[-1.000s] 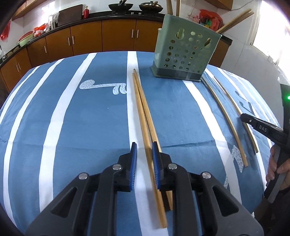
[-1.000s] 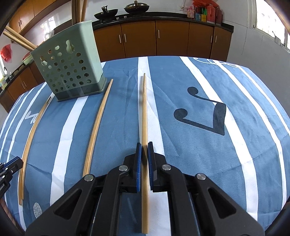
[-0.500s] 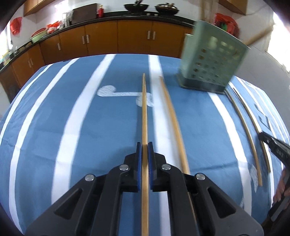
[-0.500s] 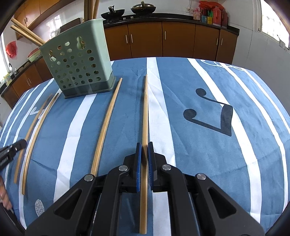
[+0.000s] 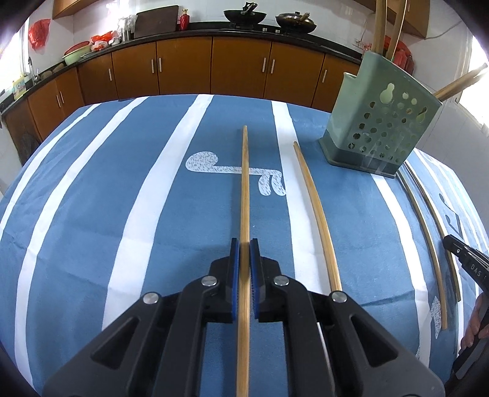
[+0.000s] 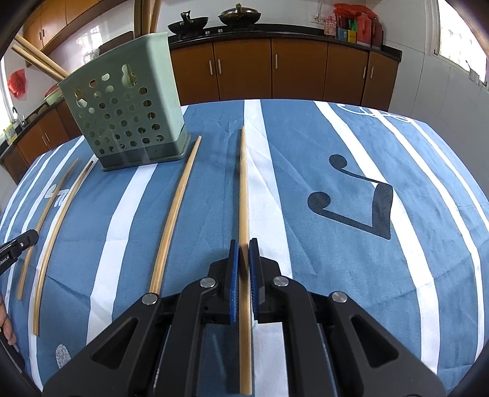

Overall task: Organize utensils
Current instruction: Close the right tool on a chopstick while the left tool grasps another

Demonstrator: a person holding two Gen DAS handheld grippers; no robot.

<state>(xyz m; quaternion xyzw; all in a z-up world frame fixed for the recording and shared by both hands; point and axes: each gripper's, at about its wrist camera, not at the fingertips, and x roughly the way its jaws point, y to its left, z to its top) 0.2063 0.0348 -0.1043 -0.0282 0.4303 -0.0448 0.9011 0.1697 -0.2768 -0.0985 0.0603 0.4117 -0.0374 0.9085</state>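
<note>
— What's in your grippers?

— My left gripper (image 5: 244,253) is clenched on one chopstick (image 5: 244,183); my right gripper (image 6: 244,253) grips another chopstick (image 6: 243,189).

— And the holder?

— The green utensil holder (image 5: 382,128) stands ahead-right of my left gripper, ahead-left of my right, on the striped cloth (image 5: 91,213).

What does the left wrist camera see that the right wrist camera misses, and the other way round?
Only the left wrist view shows the pale speckled print on the cloth and a red bottle on the counter. Only the right wrist view shows the dark music-note print and the red boxes by the window. Both show the green holder with chopsticks in it, loose chopsticks on the striped tablecloth, two woks, and a gripper shut on one chopstick.
</note>
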